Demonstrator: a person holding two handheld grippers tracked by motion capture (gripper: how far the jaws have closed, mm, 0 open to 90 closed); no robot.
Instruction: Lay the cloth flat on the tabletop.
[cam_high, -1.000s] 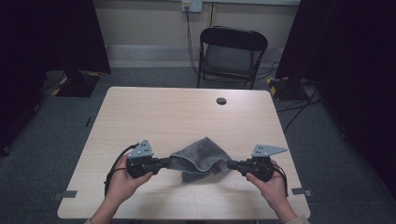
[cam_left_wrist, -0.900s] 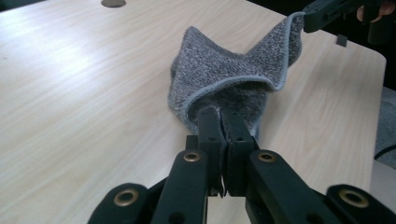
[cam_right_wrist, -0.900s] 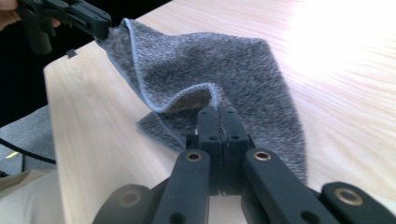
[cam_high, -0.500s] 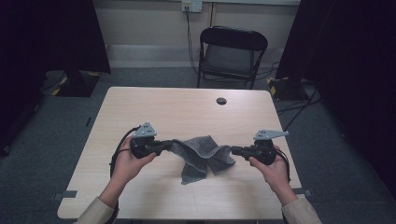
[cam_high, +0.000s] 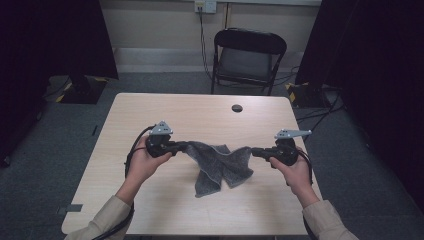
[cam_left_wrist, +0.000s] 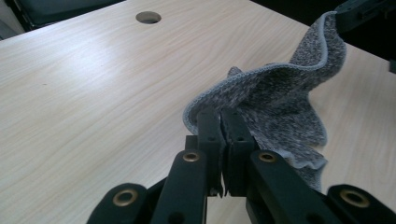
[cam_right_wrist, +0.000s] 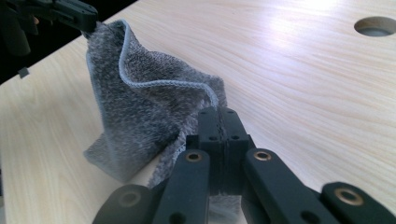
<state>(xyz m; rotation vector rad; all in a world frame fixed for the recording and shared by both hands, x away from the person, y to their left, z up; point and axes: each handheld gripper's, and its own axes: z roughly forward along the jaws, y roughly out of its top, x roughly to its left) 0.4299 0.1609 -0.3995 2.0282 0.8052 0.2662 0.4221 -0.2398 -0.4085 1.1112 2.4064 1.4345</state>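
I have the grey towel lifted between my two grippers above the near middle of the worktop. My left gripper has its jaws pressed together on the towel's left corner; in the left gripper view the hemmed edge of the towel folds right over the clamped tips of that gripper. My right gripper is likewise closed tight on the towel's right corner, and in the right gripper view the towel bunches against the tips of that gripper. The top edge sags a little between the two grips, and the lower part hangs in loose folds whose bottom rests on the wood, nearer to me. Farther off, right of centre, a round cable hole sits in the worktop. Beyond the far edge stands a black folding chair.
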